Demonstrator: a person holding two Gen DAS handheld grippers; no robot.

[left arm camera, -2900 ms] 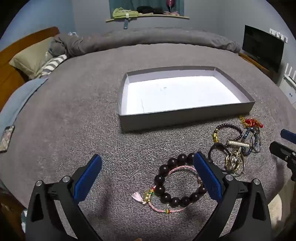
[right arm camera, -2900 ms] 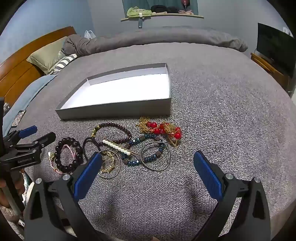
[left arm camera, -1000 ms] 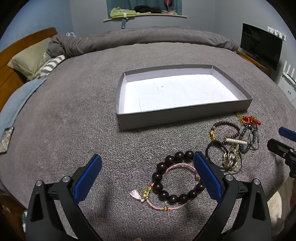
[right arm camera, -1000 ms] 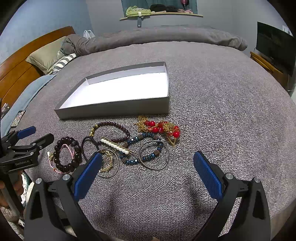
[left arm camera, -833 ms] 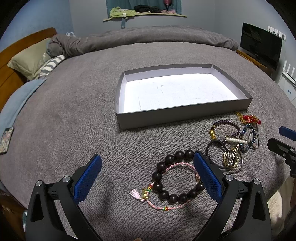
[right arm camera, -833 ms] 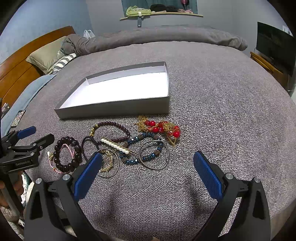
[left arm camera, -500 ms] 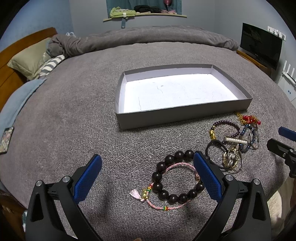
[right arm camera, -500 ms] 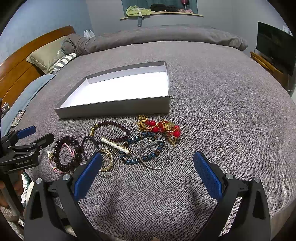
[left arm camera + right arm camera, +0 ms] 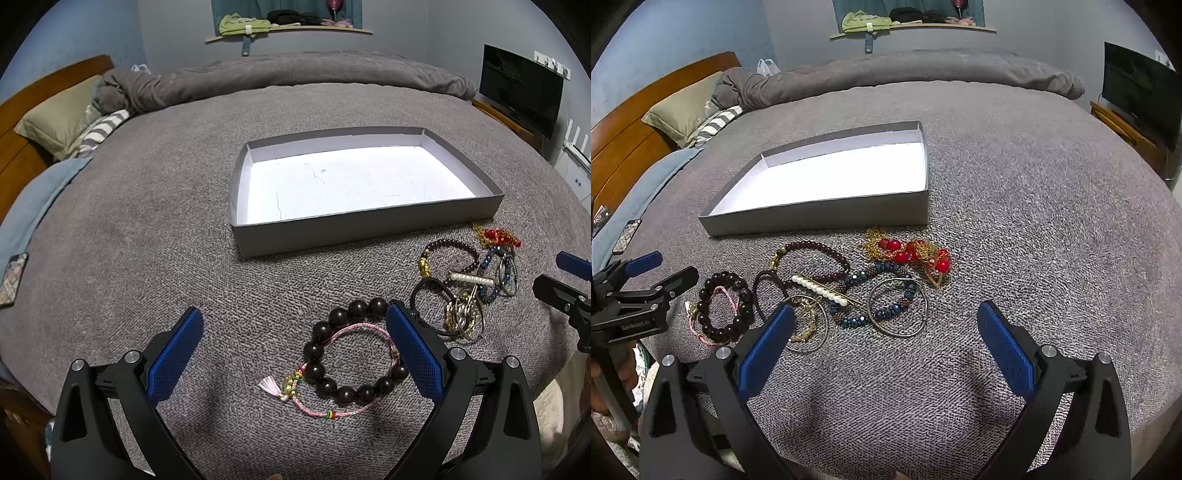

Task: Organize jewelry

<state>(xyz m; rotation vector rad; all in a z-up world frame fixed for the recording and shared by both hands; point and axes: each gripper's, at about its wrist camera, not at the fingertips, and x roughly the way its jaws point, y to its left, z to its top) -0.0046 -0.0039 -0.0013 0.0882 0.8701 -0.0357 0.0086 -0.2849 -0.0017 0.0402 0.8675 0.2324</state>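
A shallow grey box (image 9: 369, 229) (image 9: 820, 218) with a white inside lies empty on the grey bed cover. In front of it is a loose pile of jewelry (image 9: 857, 288) (image 9: 469, 284): bead bracelets, metal bangles, a pearl bar, a red-and-gold piece (image 9: 912, 254). A dark wooden bead bracelet (image 9: 351, 354) (image 9: 724, 306) with a pink cord bracelet (image 9: 332, 410) lies apart at the left. My left gripper (image 9: 291, 347) hovers open just before the dark bracelet, holding nothing. Over the cover in front of the pile, my right gripper (image 9: 886, 339) is open and empty.
Pillows (image 9: 55, 118) and a wooden headboard (image 9: 635, 144) are at the far left, a rolled duvet (image 9: 295, 74) across the back. A phone (image 9: 13, 273) lies near the bed's left edge. A TV (image 9: 521, 88) stands at the right.
Since 2.9 s ago both views pulled back slightly from the jewelry. Over the last second nothing has visibly moved.
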